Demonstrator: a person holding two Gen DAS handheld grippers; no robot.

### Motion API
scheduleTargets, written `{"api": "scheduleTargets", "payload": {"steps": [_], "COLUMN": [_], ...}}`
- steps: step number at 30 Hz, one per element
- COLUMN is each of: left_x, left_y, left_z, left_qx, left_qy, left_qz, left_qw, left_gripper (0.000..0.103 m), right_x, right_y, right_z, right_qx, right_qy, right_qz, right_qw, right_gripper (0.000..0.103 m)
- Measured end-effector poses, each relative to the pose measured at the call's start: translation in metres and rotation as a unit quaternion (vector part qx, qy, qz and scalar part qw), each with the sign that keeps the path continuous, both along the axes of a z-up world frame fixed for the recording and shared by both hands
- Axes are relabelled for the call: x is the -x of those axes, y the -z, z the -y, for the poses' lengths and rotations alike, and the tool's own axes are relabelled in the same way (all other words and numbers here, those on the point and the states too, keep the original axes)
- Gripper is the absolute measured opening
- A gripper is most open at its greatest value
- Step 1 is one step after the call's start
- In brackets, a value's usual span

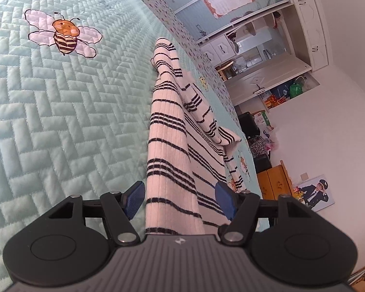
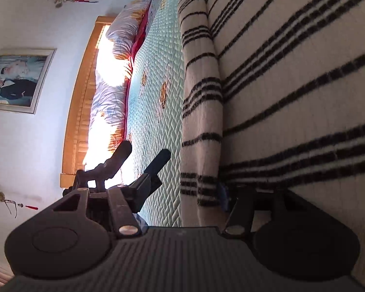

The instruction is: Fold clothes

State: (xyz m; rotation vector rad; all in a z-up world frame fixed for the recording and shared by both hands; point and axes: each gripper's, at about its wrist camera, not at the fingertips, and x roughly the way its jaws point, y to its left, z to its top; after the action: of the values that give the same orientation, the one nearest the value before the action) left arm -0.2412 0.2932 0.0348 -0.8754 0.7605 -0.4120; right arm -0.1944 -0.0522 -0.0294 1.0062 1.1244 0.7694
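On the bed's mint quilted cover (image 1: 60, 112), close to its far edge, lies the striped sweater (image 1: 168, 146), cream with groups of dark bands. In my left wrist view it runs away from me in a long folded strip, and one sleeve (image 1: 206, 112) lies doubled back across the body, its cuff toward the cover's edge. A stitched bee (image 1: 64, 35) sits on bare quilt well to the side of the garment.

My left gripper (image 1: 181, 200) has its blue pads (image 1: 135, 200) standing apart, one on each side of the near end of the strip; the knit passes between them, but I see a gap at both pads, so nothing is clamped.

My right gripper (image 2: 193, 177) is harder to read. Its one clear finger (image 2: 155, 168) stands over bare quilt beside the sweater's folded edge, while the other is tucked under or against the knit, with only a sliver of blue showing. The jaws look apart, though whether the hidden pad presses on the cloth I cannot tell. Beyond them a rolled floral duvet (image 2: 112, 80) lies along the wooden headboard (image 2: 79, 112).
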Motion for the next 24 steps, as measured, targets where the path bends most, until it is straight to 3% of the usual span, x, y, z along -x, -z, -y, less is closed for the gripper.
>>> {"api": "scheduleTargets", "payload": {"steps": [4,8,11,12,14,15,16,24], "left_x": [0.004,0.004,0.004,0.004,0.003,0.002,0.001,-0.002], "left_y": [0.004,0.011,0.012,0.012,0.011,0.011,0.010,0.002], "left_z": [0.006,0.002,-0.001,-0.001,-0.002,-0.002,-0.002,0.005], "left_qx": [-0.004,0.006,0.010,0.009,0.006,0.003,-0.001,-0.034], "left_qy": [0.003,-0.003,-0.008,-0.008,-0.008,-0.008,-0.007,0.007], "left_qz": [-0.011,-0.017,-0.013,-0.010,-0.007,-0.007,-0.007,0.009], "left_qw": [0.9999,0.9998,0.9998,0.9999,0.9999,0.9999,0.9999,0.9994], "left_gripper": [0.066,0.066,0.066,0.066,0.066,0.066,0.066,0.066], "right_x": [-0.005,-0.021,-0.042,-0.047,-0.054,-0.056,-0.058,-0.068], "right_y": [-0.010,-0.008,-0.001,0.000,-0.002,-0.003,-0.005,-0.004], "right_z": [-0.004,-0.017,-0.022,-0.026,-0.035,-0.040,-0.045,-0.068], "right_qx": [0.076,0.086,0.063,0.058,0.057,0.058,0.065,0.049], "right_qy": [0.005,-0.002,0.007,0.001,-0.017,-0.027,-0.029,-0.030], "right_qz": [0.036,0.061,0.042,0.039,0.046,0.050,0.054,0.054], "right_qw": [0.996,0.994,0.997,0.998,0.997,0.997,0.996,0.997], "right_gripper": [0.060,0.060,0.060,0.057,0.040,0.019,0.012,0.012]}}
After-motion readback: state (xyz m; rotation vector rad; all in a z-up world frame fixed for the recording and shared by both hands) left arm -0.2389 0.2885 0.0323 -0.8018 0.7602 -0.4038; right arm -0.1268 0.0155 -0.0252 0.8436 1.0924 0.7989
